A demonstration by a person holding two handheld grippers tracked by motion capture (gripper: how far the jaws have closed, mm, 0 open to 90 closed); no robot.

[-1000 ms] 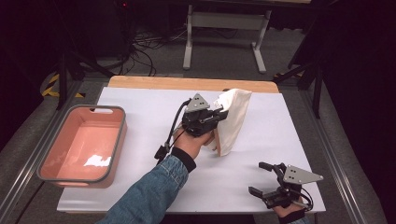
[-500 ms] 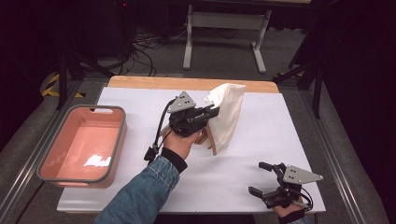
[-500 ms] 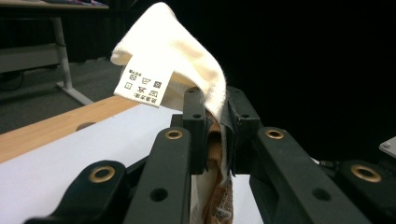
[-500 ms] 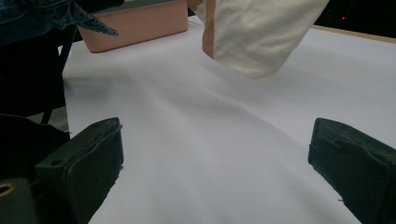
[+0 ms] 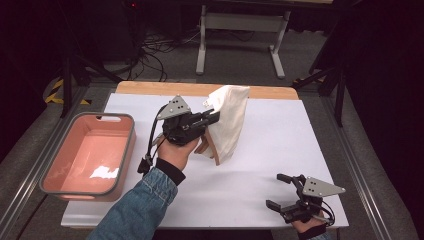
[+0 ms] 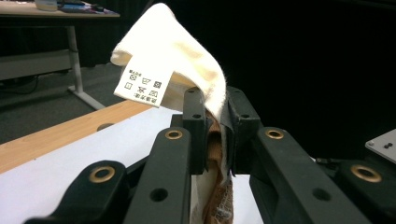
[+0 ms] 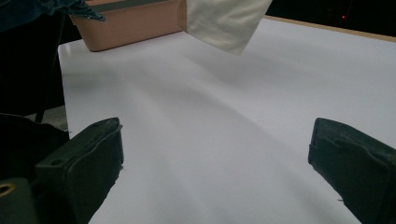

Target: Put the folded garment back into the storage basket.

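Note:
A cream-white cloth (image 5: 231, 120) with a brown inner side hangs above the white table sheet (image 5: 280, 130), held up by my left gripper (image 5: 212, 117), which is shut on it. Close up, the cloth (image 6: 187, 51) bunches over the jaws of the left gripper (image 6: 215, 126), and a white care label (image 6: 142, 84) sticks out to the left. My right gripper (image 5: 280, 192) rests open near the table's front right corner. Its open fingers (image 7: 79, 163) frame bare sheet, and the cloth's lower corner (image 7: 224, 23) hangs far ahead.
A pink tub (image 5: 55, 175) stands at the table's left side, with its wall (image 7: 126, 21) also at the top of the right gripper view. A wooden strip (image 5: 150, 89) runs along the far edge. Desk legs and cables lie on the floor beyond.
My left gripper has carried the hanging cloth leftward, toward the pink tub. The right gripper has not moved.

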